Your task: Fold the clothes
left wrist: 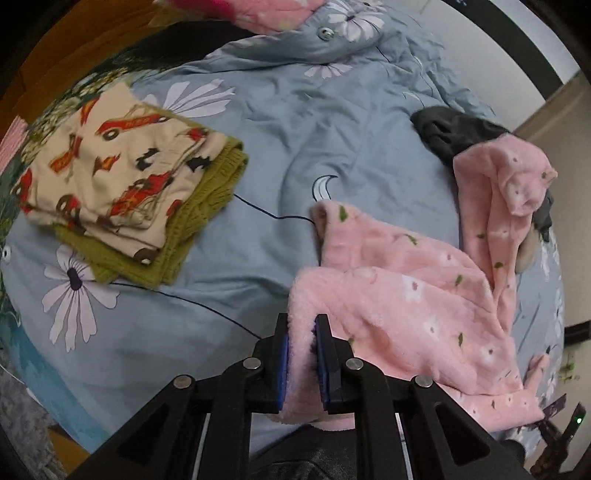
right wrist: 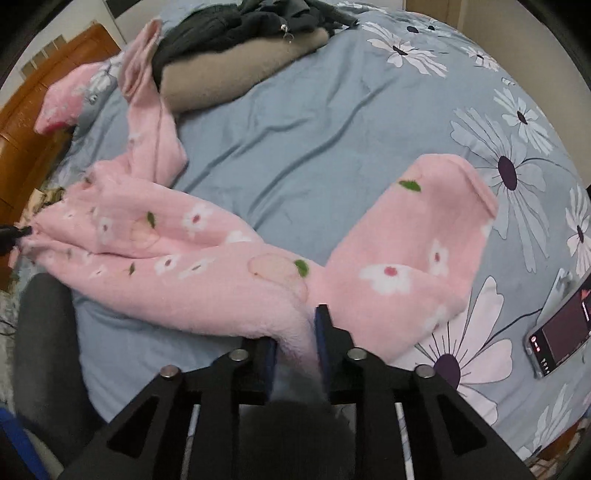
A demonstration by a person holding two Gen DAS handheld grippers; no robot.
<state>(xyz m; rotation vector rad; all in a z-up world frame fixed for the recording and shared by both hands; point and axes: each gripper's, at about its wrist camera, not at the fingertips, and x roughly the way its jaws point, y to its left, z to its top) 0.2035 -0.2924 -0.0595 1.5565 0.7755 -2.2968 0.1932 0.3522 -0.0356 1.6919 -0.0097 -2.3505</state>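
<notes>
A pink fleece garment (left wrist: 406, 295) with white flowers and green leaves lies rumpled on the blue-grey flowered bedsheet (left wrist: 332, 129). My left gripper (left wrist: 302, 325) is shut on one edge of it, and pink fleece bulges out between the blue pads. In the right wrist view the same pink garment (right wrist: 184, 266) stretches from the left edge to my right gripper (right wrist: 295, 332). One leg (right wrist: 424, 240) lies to the right and another (right wrist: 151, 110) runs up the bed. Fleece fills the gap between the right jaws and touches both pads.
A folded cream cloth with a fire-truck print (left wrist: 122, 173) sits on a folded olive knit (left wrist: 207, 206) at the left. Dark clothes (right wrist: 240, 26) and a beige cloth (right wrist: 240, 70) are piled at the far side. A phone (right wrist: 557, 328) lies at the right. A wooden headboard (right wrist: 37, 110) stands at the left.
</notes>
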